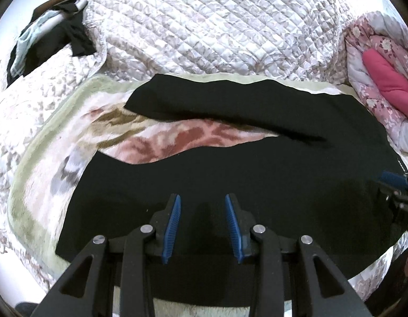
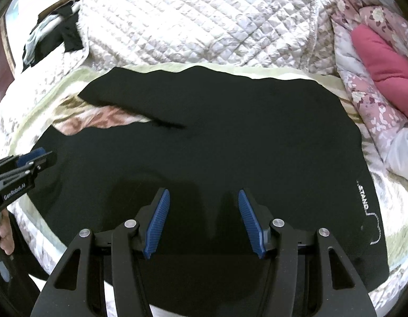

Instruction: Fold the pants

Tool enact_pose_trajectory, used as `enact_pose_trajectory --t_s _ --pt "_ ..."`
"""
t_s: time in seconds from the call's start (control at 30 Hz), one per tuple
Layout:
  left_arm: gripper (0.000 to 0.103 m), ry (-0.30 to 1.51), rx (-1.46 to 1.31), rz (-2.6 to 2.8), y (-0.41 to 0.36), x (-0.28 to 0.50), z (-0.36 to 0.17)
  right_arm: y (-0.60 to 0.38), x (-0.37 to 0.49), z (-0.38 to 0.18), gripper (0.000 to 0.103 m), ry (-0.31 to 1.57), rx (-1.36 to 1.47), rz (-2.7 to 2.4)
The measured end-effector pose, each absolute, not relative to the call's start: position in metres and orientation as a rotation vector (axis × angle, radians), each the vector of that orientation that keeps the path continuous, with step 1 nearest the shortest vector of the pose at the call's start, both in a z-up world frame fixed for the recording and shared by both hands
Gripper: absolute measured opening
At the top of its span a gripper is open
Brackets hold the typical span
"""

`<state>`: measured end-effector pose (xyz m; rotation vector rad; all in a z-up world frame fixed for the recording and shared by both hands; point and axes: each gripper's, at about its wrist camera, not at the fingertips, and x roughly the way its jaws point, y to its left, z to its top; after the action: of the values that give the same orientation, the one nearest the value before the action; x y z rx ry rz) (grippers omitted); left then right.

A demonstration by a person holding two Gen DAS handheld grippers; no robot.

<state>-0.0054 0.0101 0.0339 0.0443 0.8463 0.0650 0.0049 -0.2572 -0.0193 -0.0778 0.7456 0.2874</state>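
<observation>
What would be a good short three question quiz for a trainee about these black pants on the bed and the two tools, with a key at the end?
1. True or false: the left tool has cloth of the black pants clamped between its fingers.
2. Where is the white lettering printed on the pants? A) by the edge near the pink floral bedding B) at the leg ends C) nowhere
3. Fill in: between the two spread legs shows a flowered ______.

Key: 1 false, both it and the right tool are open and empty. 2 A. 3 blanket.
</observation>
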Motion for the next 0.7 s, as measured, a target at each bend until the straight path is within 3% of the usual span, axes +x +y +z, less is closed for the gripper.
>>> enact_pose_trajectory --t_s 0.23,0.37,0.7 --pt "0.038 0.852 0.085 0.0 0.004 0.018 0.038 -0.267 0.032 -0.005 0.055 0.76 -0.082 0.317" --pt "0.047 0.848 0.097 -0.043 0.006 0.047 0.041 -0.274 0.058 0.007 0.063 0.748 -0.106 0.34" --pt "0.058 0.852 0.067 -0.075 0.027 0.152 0.039 -0.29 0.159 0.019 0.065 0.763 -0.175 0.335"
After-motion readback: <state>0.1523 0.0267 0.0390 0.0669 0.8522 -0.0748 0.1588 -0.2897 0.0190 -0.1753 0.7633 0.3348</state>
